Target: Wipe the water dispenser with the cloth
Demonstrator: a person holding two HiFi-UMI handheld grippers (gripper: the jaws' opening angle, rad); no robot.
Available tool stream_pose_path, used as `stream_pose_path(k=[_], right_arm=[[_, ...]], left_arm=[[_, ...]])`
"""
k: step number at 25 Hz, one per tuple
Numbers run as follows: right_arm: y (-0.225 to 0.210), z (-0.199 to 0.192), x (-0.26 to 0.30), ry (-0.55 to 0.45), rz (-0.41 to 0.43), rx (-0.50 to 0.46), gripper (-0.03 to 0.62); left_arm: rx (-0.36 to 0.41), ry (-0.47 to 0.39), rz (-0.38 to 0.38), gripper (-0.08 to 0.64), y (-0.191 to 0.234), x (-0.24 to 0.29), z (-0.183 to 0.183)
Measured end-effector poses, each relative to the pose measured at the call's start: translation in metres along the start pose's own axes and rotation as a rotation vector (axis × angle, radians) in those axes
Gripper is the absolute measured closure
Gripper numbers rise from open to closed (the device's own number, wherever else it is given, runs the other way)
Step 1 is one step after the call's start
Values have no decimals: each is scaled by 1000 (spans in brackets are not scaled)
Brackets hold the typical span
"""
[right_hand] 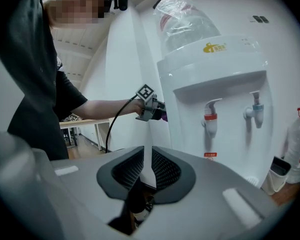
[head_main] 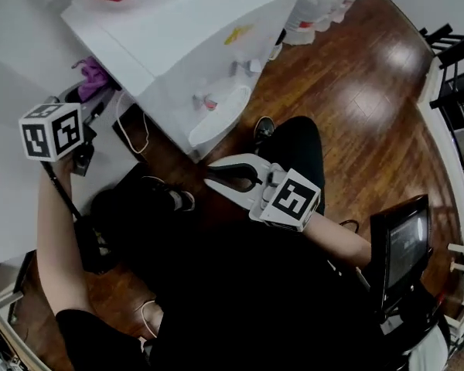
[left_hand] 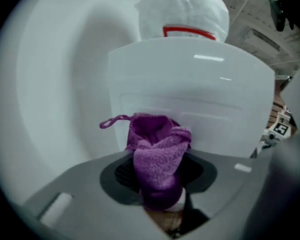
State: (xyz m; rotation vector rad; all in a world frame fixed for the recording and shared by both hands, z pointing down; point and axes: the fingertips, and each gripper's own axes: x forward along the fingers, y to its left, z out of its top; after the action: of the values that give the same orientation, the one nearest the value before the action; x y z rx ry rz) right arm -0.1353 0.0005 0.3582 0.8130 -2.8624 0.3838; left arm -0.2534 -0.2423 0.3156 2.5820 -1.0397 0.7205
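The white water dispenser stands by the wall with a bottle on top. A bunched purple cloth is clamped in my left gripper. In the head view the cloth and left gripper are at the dispenser's left side panel, and the right gripper view shows that gripper up against that side. My right gripper hangs lower in front of the dispenser, its jaws nearly together with nothing between them.
Red tap and blue tap face the room above the drip tray. Spare water bottles stand on the wood floor to the right. A black bin sits nearby. A cable trails from the left gripper.
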Motion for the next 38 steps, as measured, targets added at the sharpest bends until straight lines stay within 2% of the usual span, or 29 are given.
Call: stream_pose_path(k=[2,5,7,11,16,21,26,29,31,34,36,38], right_arm=[[10,2,-1,-19,-3,24,541],[10,-4,-7,-51,-16,48,543],[6,-7,-12,-51,-16,40,545],[4,-18,-17,4,77,33,548],[6,-44,13,120,126,113,549],[56,-102,46,281,389,119,549],[113,-157,62,463,637,48,557],[149,-175,55,545,766,-15,557],[162,-181,51,573,839,-59,557],[169,-197,50,596,933,-112,558],[169,-215,47,624,946,-99,566],[160,-231,51,651,904,-96,572]], left_arm=[[-12,4,37,364,21,-1,-2],[-69,5,85,365,40,-2,-6],[-85,-4,79,374,34,-3,-4],[-19,-6,78,377,-6,-1,-9],[4,-3,-53,377,-47,21,-8],[34,31,-110,376,-104,2,-37],[216,159,-246,371,-165,-9,-75],[248,167,-265,370,-187,-11,-70],[228,160,-227,370,-171,-1,-62],[191,169,-157,368,-115,28,-60],[183,187,-104,365,-74,43,-61],[224,221,-41,347,-37,50,-57]])
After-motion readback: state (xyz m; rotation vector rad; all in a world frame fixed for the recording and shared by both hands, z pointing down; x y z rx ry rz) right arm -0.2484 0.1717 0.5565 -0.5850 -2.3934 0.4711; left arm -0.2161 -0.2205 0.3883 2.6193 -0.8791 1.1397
